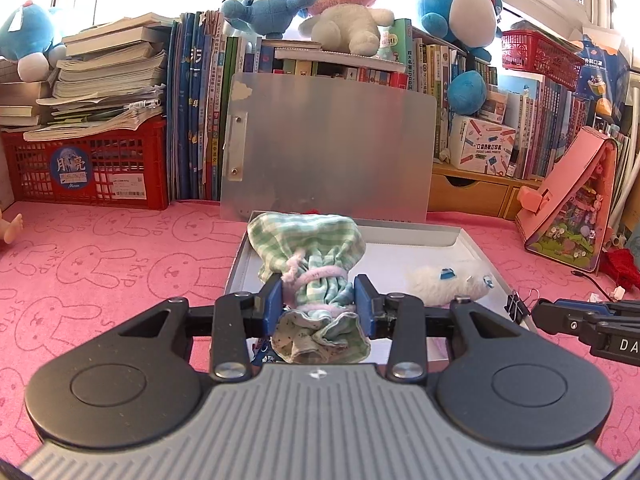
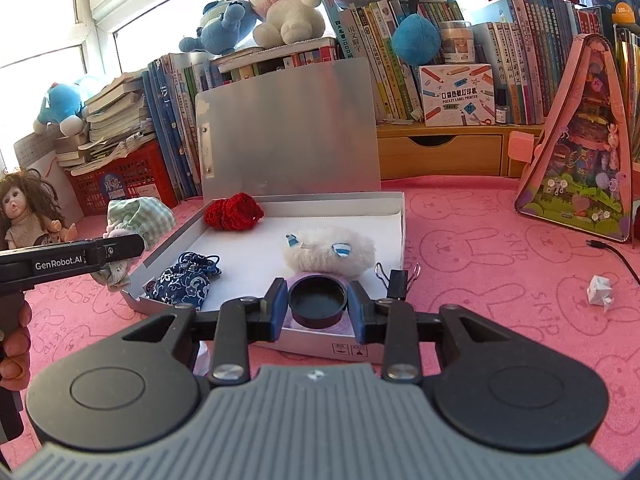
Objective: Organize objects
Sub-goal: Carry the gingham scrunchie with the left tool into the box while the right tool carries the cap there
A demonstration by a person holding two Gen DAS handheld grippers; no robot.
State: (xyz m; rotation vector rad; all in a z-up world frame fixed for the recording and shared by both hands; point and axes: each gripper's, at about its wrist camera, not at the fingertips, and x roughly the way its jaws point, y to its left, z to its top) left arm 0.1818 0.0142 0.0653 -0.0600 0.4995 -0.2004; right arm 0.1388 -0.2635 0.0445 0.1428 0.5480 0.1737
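Observation:
My left gripper [image 1: 320, 300] is shut on the tied neck of a green checked cloth pouch [image 1: 308, 240], held above the left edge of the open white box [image 1: 472, 248]. In the right wrist view that pouch [image 2: 140, 212] hangs at the left gripper's fingers [image 2: 120, 248], left of the box. My right gripper [image 2: 318, 304] is shut on a black round lid [image 2: 317, 300] over the box's near edge. Inside the box [image 2: 402, 232] lie a red knitted piece [image 2: 234, 212], a blue floral pouch [image 2: 184, 280] and a white fluffy toy [image 2: 328, 252].
The box's silver lid [image 2: 288, 128] stands upright at the back. A binder clip [image 2: 398, 280] sits at the box's near right corner. On the pink mat are a folded paper scrap [image 2: 600, 288], a cable [image 2: 616, 252], a pink house case [image 2: 580, 140] and a doll [image 2: 28, 208]. Books and plush toys line the back.

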